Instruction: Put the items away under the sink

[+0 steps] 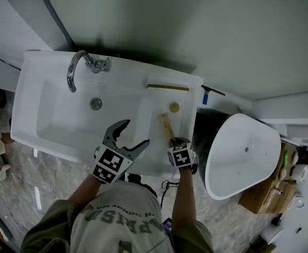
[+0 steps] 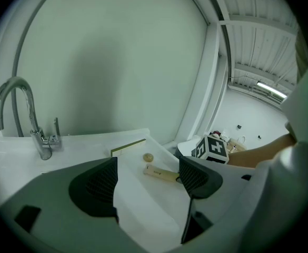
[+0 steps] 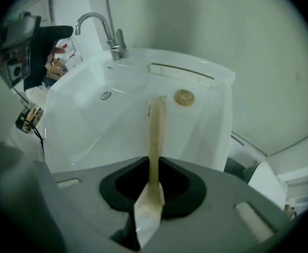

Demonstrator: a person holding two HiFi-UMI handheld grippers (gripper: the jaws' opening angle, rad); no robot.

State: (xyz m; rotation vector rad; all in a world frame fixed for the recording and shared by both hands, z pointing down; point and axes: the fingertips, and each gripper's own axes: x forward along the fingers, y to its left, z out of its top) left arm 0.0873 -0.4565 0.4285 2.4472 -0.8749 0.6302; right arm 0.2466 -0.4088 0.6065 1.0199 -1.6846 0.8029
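Right gripper (image 3: 154,186) is clamped on the beige tube (image 3: 156,130); left gripper (image 2: 149,181) stands wide open.

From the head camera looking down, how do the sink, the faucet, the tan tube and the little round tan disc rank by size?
1. sink
2. faucet, though it rises nearer the camera, so this is unsure against the tube
3. tan tube, near end hidden in the right gripper
4. round tan disc

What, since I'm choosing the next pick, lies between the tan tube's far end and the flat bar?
A small round tan disc, beside the tube tip; right gripper view.
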